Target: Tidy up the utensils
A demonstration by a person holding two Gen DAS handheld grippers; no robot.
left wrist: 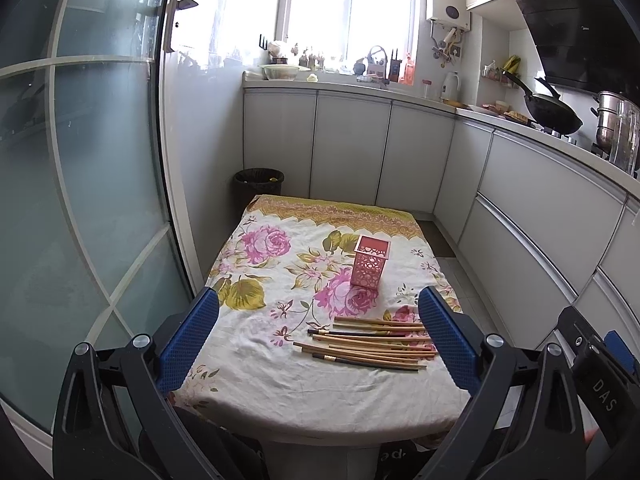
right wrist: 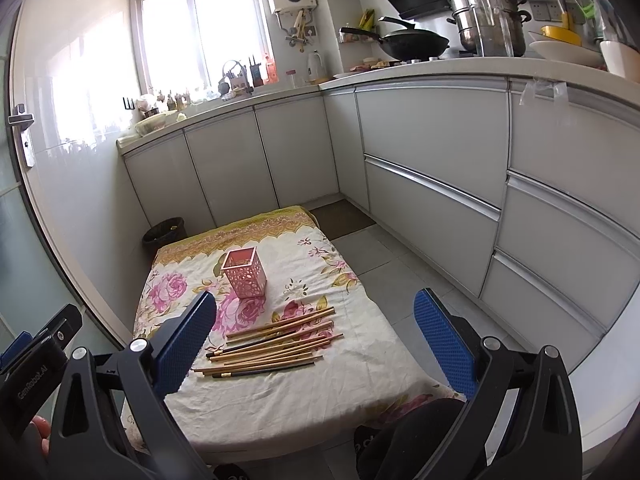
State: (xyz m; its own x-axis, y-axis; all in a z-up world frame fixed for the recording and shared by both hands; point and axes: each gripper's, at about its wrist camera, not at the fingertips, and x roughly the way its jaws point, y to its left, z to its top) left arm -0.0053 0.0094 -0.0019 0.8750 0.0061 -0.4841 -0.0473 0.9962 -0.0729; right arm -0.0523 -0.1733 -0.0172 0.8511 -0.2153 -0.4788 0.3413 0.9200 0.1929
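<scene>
Both grippers, left gripper (left wrist: pixel 318 300) and right gripper (right wrist: pixel 316 304), hover spread wide (empty) above the chopsticks (left wrist: pixel 372 342).

Soft, matt floral cloth (left wrist: pixel 320 392) covers the table at lower centre. On it the chopsticks (left wrist: pixel 372 344) look like smooth wood, a few dark-lacquered. The pink holder (left wrist: pixel 370 266) is perforated plastic. Gripper pads (left wrist: pixel 188 340) at bottom are blue, dimpled rubber. Cabinets (right wrist: pixel 432 148) at right are glossy; the pot (right wrist: pixel 486 22) is shiny metal.

Home kitchen: wok (right wrist: pixel 414 45), steamer pot (right wrist: pixel 490 22), cabinets (right wrist: pixel 432 136).
</scene>
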